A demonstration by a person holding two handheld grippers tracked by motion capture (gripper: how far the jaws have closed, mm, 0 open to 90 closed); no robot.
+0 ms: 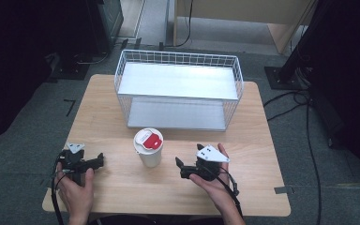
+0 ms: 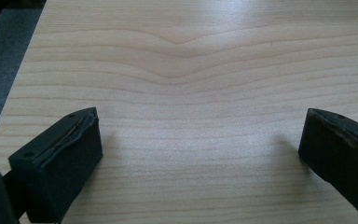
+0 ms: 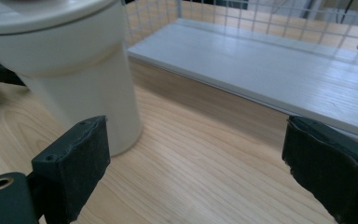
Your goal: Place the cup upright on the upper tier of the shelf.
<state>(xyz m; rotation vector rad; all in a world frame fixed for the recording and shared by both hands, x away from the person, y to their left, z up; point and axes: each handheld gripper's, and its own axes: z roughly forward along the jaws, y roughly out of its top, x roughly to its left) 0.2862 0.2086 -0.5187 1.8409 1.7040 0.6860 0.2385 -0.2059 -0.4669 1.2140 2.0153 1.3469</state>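
Approach step: right gripper (image 1: 182,168), fingers (image 3: 77,161) spread, sits beside the cup (image 1: 149,147). Left gripper (image 1: 98,161), fingers spread, rests empty on the worktop (image 1: 122,187). Next: centre right fingers around the cup, then close.

Wooden table (image 1: 122,183): white cup (image 1: 148,147), wire basket (image 1: 178,89) on top.

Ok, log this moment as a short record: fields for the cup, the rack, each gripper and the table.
cup: white cup with a red-and-white lid, upright on the table, between the two grippers, in front of the rack
rack: white wire rack with two white shelves, at the back of the table, nothing on it
left gripper: left gripper, open, holds nothing, bare wood between its fingers
right gripper: right gripper, open, pointed at the cup, not touching it
table: light wooden table
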